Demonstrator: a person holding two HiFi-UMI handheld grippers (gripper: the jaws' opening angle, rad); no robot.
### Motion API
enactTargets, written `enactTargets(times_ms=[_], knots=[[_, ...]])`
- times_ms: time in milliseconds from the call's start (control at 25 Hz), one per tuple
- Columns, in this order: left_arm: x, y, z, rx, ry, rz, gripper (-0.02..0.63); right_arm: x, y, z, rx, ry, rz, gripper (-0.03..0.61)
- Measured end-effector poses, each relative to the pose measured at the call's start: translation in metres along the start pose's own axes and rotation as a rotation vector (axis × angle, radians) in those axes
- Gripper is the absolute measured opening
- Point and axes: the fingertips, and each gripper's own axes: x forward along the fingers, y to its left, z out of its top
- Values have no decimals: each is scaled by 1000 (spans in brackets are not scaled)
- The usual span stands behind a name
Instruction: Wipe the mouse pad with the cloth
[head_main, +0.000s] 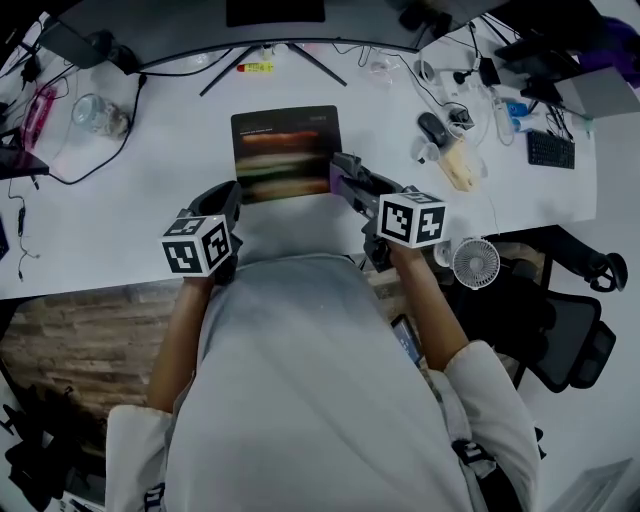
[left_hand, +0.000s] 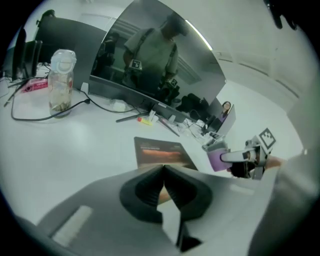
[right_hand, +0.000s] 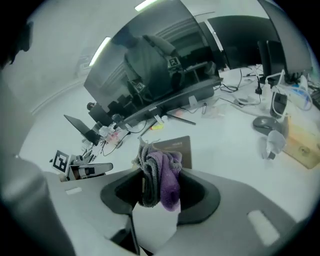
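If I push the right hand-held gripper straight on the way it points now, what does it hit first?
Most likely the dark rectangular mouse pad on the white desk. It lies just beyond the purple-and-grey cloth clamped in the right hand-held gripper, though depth is unclear.

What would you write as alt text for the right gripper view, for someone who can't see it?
The right gripper is shut on a bunched purple and grey cloth. Just beyond the cloth a dark mouse pad lies on a white desk, with a large curved monitor behind it.

Overhead, two low views; shared mouse pad (head_main: 286, 152)
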Motion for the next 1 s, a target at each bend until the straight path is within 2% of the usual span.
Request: enactTargets(times_ms=[120,200,560,800,1000], knots=[[-15,-14,24,-41,-77,-50,0,-12,25,19,-74,-76,18,192],[-28,-22,41,-37,-135,-59,0,-21,40,31,-112,-123,31,192],[-92,-60,109,114,-372,-41,0,-76,90,75,-201,-349,41,182],[-112,-77,120,206,-432,10,0,-102,104,89,-246,-431,9,166],[-113,-79,120,222,-436,25,0,-108,106,93,-264,-448,-4,164]])
